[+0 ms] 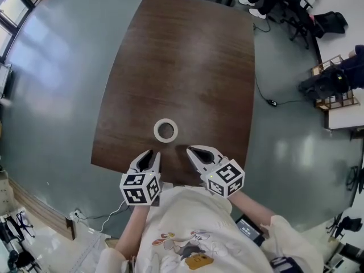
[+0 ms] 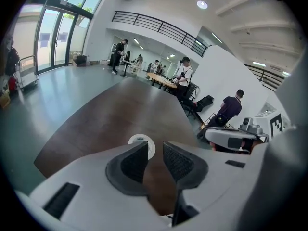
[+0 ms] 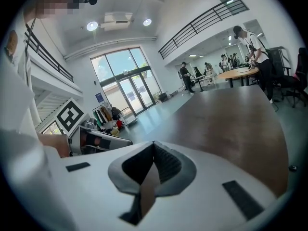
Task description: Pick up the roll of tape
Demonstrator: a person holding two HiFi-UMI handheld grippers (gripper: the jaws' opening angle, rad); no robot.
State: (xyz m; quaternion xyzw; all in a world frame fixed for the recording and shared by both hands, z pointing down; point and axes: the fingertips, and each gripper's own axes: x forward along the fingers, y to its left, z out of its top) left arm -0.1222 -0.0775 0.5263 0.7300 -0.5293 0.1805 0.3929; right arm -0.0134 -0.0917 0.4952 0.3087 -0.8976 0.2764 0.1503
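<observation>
Left gripper view catches the tape roll point(image 2: 139, 138); right misses it.

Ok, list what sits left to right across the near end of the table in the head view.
white left gripper with its marker cube → white roll of tape, lying flat on the dark brown wooden table → white right gripper with its marker cube
</observation>
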